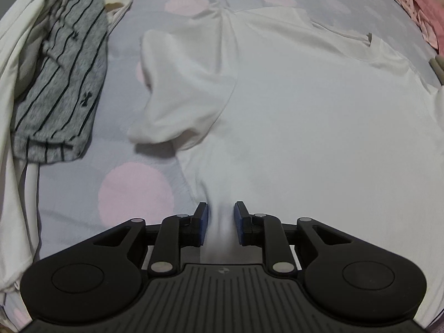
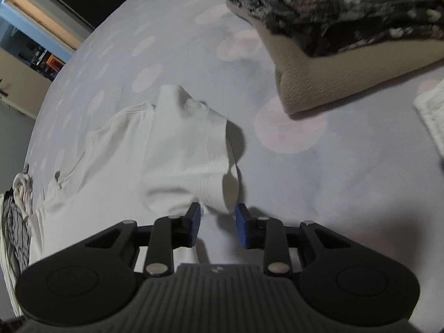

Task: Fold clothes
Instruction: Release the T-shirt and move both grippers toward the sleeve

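Observation:
A white T-shirt (image 1: pixel 305 125) lies spread on a grey bedsheet with pink dots (image 1: pixel 133 188), one short sleeve (image 1: pixel 180 105) folded in over its body. My left gripper (image 1: pixel 221 219) is shut on a bunched strand of the shirt's fabric, which runs taut between the blue pads. In the right wrist view the same T-shirt (image 2: pixel 125 144) lies at centre left with its other sleeve (image 2: pixel 194 166) folded over. My right gripper (image 2: pixel 217 222) stands open just behind that sleeve's hem, with a gap between each pad and the cloth.
A grey striped garment (image 1: pixel 61 83) and a white cloth (image 1: pixel 11 111) lie at the left. Pink cloth (image 1: pixel 421 5) sits at the far right. A beige cushion (image 2: pixel 333 77) carries dark patterned folded fabric (image 2: pixel 347 14). A white textured cloth (image 2: pixel 433 116) lies at the right edge.

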The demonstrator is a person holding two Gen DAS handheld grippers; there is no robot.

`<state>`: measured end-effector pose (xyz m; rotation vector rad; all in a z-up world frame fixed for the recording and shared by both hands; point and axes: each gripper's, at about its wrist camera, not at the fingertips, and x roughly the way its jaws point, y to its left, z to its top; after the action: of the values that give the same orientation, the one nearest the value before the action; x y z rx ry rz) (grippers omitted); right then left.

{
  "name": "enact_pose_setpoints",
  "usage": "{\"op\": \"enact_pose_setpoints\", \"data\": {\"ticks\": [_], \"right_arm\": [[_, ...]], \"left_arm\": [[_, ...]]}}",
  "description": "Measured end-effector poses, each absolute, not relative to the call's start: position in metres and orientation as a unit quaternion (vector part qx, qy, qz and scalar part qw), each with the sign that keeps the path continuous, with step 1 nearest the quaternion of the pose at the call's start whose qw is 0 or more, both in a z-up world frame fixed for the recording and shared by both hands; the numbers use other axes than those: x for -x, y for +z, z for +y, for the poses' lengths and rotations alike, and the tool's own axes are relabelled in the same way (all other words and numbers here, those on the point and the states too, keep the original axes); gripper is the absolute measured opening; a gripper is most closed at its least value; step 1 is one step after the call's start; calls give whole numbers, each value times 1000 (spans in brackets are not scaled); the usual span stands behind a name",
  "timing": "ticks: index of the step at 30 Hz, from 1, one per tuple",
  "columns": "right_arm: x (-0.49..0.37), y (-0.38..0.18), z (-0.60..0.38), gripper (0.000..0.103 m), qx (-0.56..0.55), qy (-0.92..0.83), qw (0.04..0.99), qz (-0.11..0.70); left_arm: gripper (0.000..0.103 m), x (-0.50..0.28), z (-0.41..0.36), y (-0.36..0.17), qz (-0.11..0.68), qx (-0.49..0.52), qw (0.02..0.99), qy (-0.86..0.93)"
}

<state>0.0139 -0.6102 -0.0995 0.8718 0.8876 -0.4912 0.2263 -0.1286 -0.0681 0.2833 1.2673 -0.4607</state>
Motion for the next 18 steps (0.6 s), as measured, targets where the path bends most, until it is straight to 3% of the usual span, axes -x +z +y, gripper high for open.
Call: {"op": "enact_pose_setpoints", "data": {"ticks": [1, 3, 6, 12, 15, 18], "right_arm": [[-19, -102, -611, 30, -403, -232, 783, 413], [-27, -109, -613, 15, -402, -241, 780, 415], [-34, -102, -614, 4, -395, -247, 785, 408], [-43, -76, -611, 3, -296, -304, 805, 414], [-47, -87, -614, 4, -315, -287, 793, 435], [-39, -82, -620, 16, -343, -281, 790, 423]], "left_arm": [[20, -228, -131, -69, 583, -135, 773, -212], [20, -230, -133, -69, 584, -131, 774, -207], [20, -233, -133, -68, 586, -120, 776, -201], [20, -237, -132, -67, 585, -114, 780, -192], [20, -238, -133, -66, 581, -118, 783, -189], [20, -235, -136, -58, 555, -144, 798, -185]]}}
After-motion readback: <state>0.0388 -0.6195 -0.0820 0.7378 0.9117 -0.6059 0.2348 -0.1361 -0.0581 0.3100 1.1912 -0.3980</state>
